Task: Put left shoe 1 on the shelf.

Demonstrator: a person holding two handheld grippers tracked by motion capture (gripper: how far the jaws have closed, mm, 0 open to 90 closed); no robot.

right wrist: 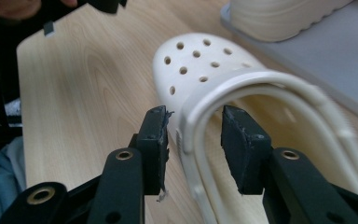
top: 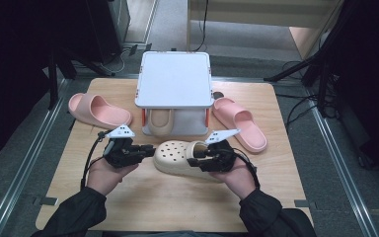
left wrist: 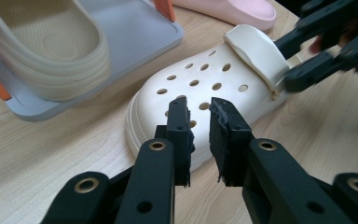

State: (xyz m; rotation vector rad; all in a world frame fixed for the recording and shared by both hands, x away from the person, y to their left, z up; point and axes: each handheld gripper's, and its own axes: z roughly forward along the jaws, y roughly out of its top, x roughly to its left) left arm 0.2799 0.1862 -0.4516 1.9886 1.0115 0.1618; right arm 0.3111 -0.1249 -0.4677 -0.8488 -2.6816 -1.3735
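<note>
A cream clog (top: 176, 157) with holes in its toe lies on its sole on the wooden table, toe to the left. My left gripper (top: 151, 149) sits at the toe. In the left gripper view its jaws (left wrist: 200, 109) stand narrowly apart just above the clog's toe (left wrist: 205, 79), with nothing between the pads. My right gripper (top: 195, 156) is at the heel end. In the right gripper view its jaws (right wrist: 195, 122) straddle the clog's rim and strap (right wrist: 200, 100), open, with a gap at the right pad.
A grey rack with a white top (top: 174, 79) stands behind the clog, and a second cream clog (top: 160, 121) rests on its lower shelf. One pink slide (top: 98, 109) lies at the left, another (top: 240, 123) at the right. Bare table (top: 153, 197) lies in front.
</note>
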